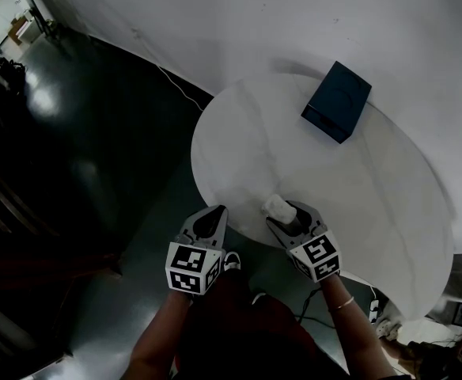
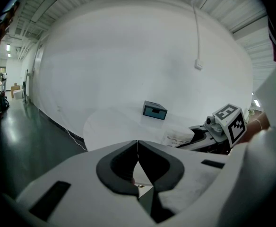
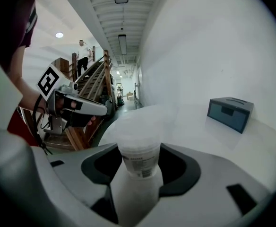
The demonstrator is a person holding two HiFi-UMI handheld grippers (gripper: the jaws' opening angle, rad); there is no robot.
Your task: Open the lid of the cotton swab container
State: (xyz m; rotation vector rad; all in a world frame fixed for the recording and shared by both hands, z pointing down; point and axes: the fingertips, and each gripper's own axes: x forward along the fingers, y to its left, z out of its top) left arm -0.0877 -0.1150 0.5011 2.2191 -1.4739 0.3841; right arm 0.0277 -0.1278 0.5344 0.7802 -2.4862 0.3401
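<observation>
The cotton swab container (image 3: 139,143), a cloudy white plastic tub with a printed label, sits between the jaws of my right gripper (image 3: 139,156), which is shut on its body. Its wider lid end points away from the gripper, and the lid is on. From the head view, the container (image 1: 278,207) and right gripper (image 1: 288,217) are over the near edge of the round white table (image 1: 215,133). My left gripper (image 1: 217,211) is just left of it at the table's rim, shut with nothing in it (image 2: 137,144).
A dark blue box (image 1: 336,101) stands on the far side of the table, against the white backdrop. A thin cable (image 1: 176,85) runs over the dark floor on the left. Wooden stairs and a distant person (image 3: 83,48) show behind the left gripper.
</observation>
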